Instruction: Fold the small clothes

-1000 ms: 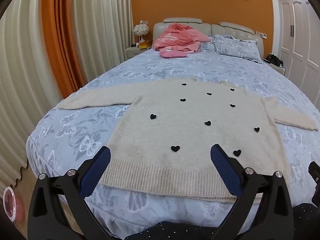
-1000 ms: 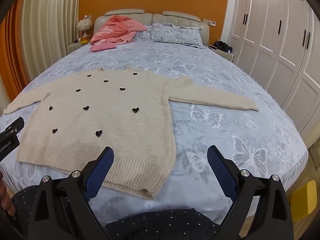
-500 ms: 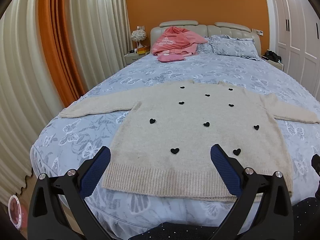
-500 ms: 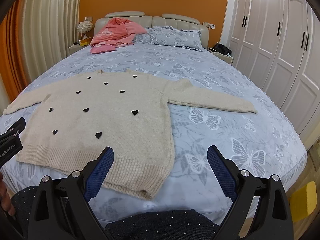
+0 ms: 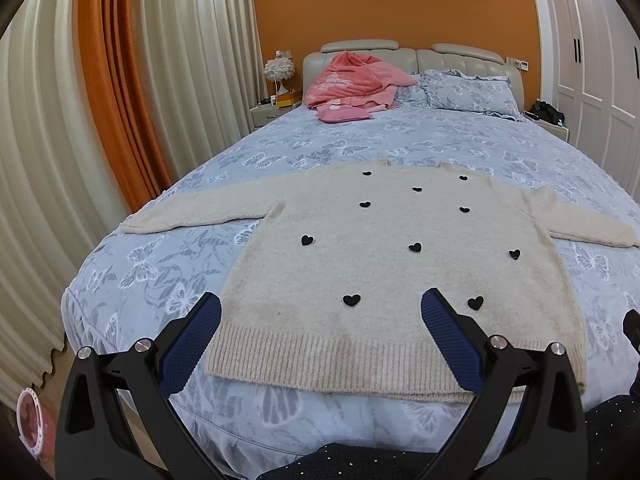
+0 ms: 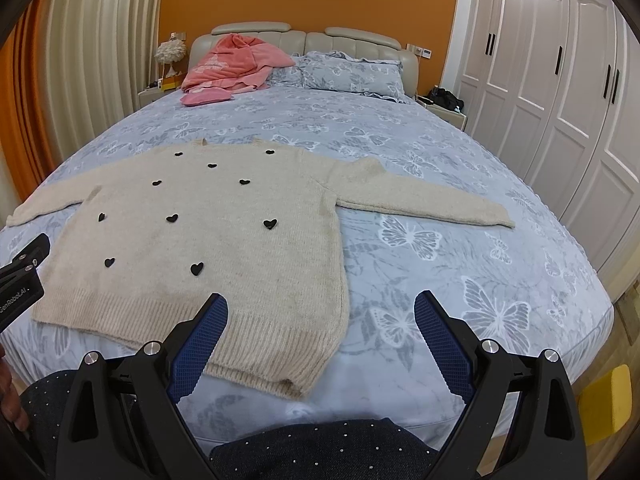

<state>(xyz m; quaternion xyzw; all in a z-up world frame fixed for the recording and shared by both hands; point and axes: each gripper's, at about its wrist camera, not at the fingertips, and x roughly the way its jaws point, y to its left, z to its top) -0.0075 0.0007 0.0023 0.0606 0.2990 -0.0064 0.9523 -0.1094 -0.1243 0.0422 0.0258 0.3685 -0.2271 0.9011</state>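
Two grippers hang over the foot of the bed (image 5: 280, 148), both spread wide and grasping nothing: the left gripper (image 5: 320, 312) faces the ribbed hem of the cream sweater (image 5: 384, 264), the right gripper (image 6: 320, 316) faces the hem's right corner and the bare bedspread beside it. Over the last second little has changed on the cloth itself: the sweater lies flat as it did, face up with its black hearts showing and both sleeves stretched out sideways. What has shifted is the view, which has tipped up and drawn back a touch in both cameras, so more wall and headboard show. I judge that folding has not begun; the hands seem to be squaring up before a first grasp, likely of a sleeve or hem corner.
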